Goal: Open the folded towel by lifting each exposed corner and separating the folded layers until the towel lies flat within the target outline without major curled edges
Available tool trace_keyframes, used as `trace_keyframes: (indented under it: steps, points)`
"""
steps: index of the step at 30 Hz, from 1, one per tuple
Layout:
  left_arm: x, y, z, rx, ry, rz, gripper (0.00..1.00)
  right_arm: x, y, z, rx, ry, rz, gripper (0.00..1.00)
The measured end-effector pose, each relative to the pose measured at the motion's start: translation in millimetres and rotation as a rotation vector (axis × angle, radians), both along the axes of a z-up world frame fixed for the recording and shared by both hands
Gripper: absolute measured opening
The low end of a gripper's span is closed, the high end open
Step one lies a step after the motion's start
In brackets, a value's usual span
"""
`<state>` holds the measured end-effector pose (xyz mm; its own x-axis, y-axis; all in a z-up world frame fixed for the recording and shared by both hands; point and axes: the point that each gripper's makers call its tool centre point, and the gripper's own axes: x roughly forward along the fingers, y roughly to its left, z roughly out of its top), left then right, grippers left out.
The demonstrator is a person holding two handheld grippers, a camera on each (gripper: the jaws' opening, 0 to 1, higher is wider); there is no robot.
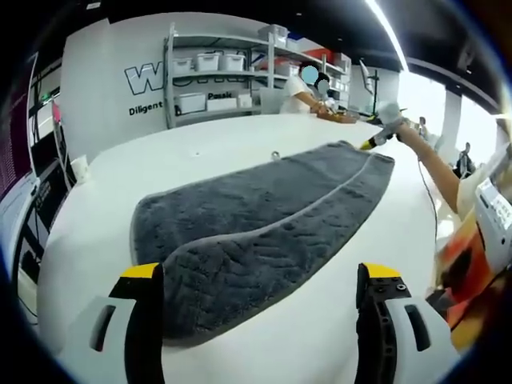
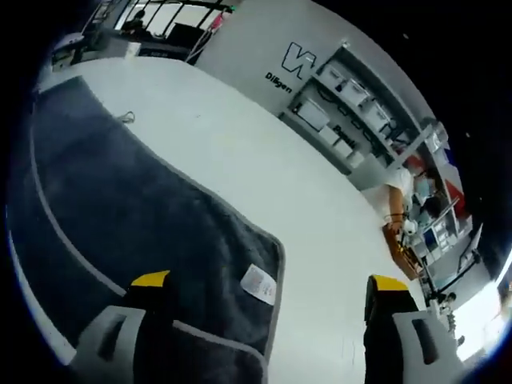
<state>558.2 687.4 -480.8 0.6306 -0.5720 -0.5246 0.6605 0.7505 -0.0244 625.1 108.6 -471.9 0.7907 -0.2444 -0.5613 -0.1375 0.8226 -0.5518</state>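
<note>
A dark grey towel [image 1: 256,216] lies folded lengthwise on the white table [image 1: 200,140]. Its upper layer ends in a pale hem that runs diagonally along it. My left gripper [image 1: 260,324] hovers open over the towel's near end, and its left jaw overlaps the cloth. At the far end a person's arm holds my right gripper [image 1: 376,142], with its yellow tip by the far corner. In the right gripper view the towel [image 2: 136,216] shows a corner with a white label [image 2: 258,284]. My right gripper [image 2: 268,336] is open above that corner with nothing between its jaws.
A small loop [image 1: 274,154] lies beside the towel's long edge. A white cup [image 1: 80,168] stands at the table's left edge. Shelves with white bins [image 1: 212,76] line the back wall. A person [image 1: 308,92] works at the far end of the table.
</note>
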Motion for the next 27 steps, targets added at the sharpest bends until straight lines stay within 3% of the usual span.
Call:
trace_keyframes:
  steps: [8,17,27]
  points:
    - [-3.7,-4,5.5,-0.074,-0.009,-0.020,0.99,-22,31,-9.7,0.104,0.024,0.072,0.99]
    - [2.3,11,3.3,-0.054,-0.007,0.018,0.99,-39,64,-6.2,0.187,-0.002,0.141,0.99]
    - [5.3,13,0.1,-0.031,-0.002,0.025,0.98,-65,103,-1.5,0.218,-0.014,0.236,0.99]
